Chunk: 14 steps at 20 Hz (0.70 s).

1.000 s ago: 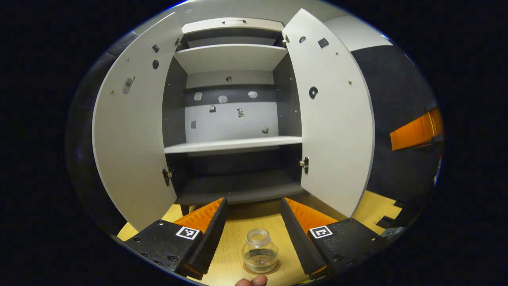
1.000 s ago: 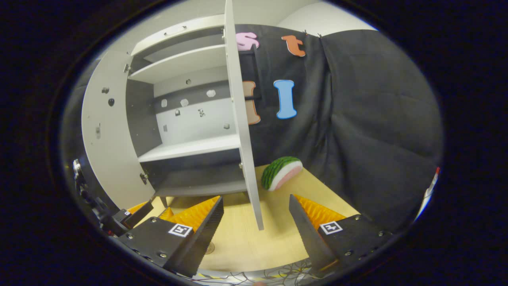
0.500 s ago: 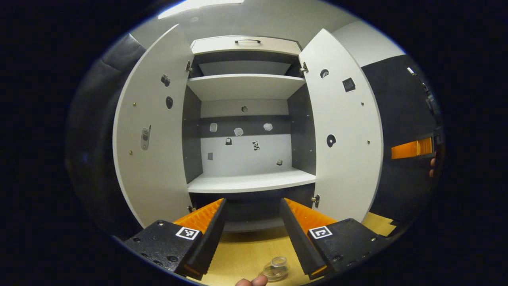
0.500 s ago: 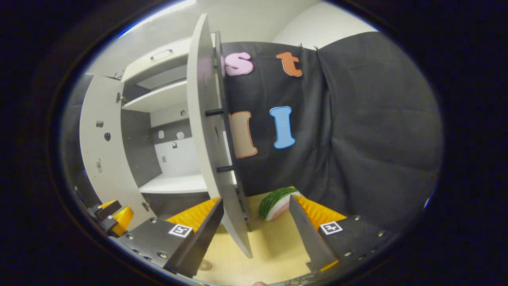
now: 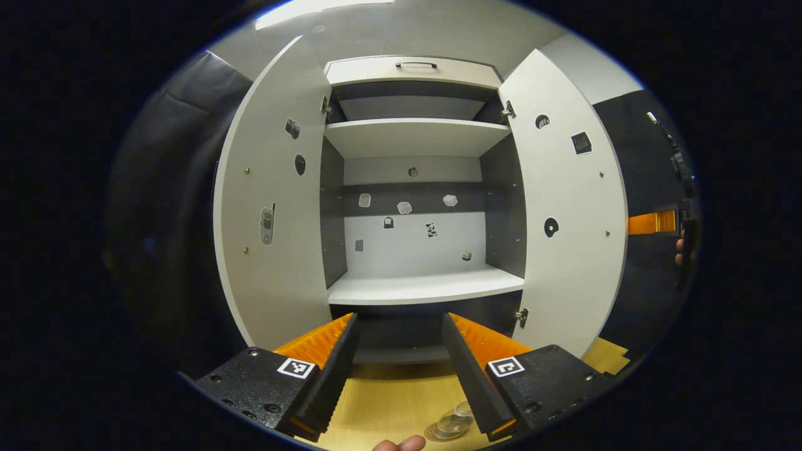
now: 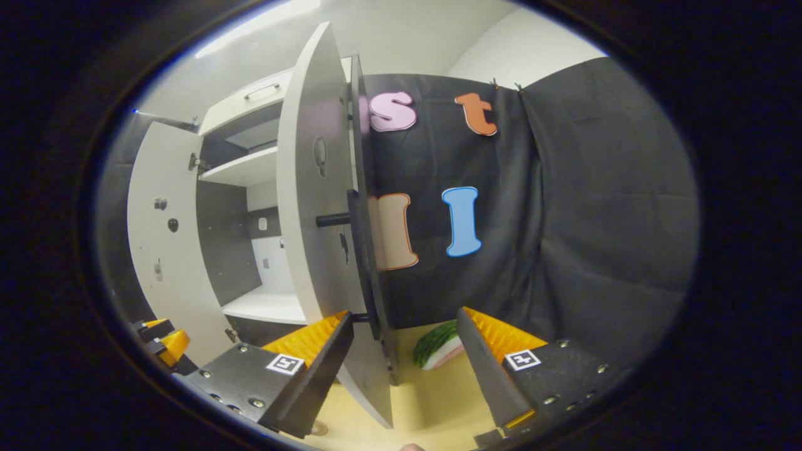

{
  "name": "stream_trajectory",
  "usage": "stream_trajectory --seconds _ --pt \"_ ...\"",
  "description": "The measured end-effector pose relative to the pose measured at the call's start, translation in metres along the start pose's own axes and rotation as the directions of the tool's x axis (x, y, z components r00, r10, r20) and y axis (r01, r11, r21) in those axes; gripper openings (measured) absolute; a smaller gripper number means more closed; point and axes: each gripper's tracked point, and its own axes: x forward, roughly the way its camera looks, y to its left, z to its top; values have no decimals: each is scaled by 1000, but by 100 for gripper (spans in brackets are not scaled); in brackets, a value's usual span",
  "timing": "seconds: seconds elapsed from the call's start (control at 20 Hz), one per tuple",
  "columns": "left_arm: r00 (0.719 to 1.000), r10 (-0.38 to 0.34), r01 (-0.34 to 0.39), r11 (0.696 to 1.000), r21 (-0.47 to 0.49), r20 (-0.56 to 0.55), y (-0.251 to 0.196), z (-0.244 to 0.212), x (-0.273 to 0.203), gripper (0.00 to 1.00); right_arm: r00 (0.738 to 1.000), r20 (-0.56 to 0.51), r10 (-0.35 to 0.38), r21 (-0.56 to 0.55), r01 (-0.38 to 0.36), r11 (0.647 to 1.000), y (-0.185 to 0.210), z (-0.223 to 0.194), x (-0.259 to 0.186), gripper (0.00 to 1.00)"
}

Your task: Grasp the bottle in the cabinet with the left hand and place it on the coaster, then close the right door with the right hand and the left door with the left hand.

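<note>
pale wooden tabletop [image 5: 388, 407] runs up to the tall grey two-door cabinet [image 5: 413, 250], both doors swung wide and the shelves bare. the small clear glass bottle [image 5: 456, 419] already sits on the round brown coaster [image 5: 438, 433] at the bottom of the left gripper view, close under the left gripper [image 5: 400, 369], whose fingers are spread wide with nothing between them. over in the right gripper view, the right gripper [image 6: 404, 369] is also spread wide and empty, its fingers straddling the edge of the grey right cabinet door [image 6: 313, 213] with its dark bar handle [image 6: 363, 263], no pad pressing on it that i can see. the risk, as i judge it: a push at that thin edge could slip off, or the door could swing back. a low sweep by the left gripper could knock the bottle off its coaster. a striped watermelon-slice toy [image 6: 438, 344] lies behind the door, near the wall cloth. the left gripper points level into the cabinet; the right is angled along the door's outer face.
</note>
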Motion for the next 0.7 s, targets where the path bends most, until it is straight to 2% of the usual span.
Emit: stream_trajectory --seconds 0.35,0.7 --pt "1000 10 -9 1000 29 -7 4 -1 -1 85 998 -5 58 17 -58 998 14 -4 5 98" --pt "1000 2 -2 1000 7 -15 7 -2 -2 85 991 -20 129 35 -128 991 42 -8 9 98"
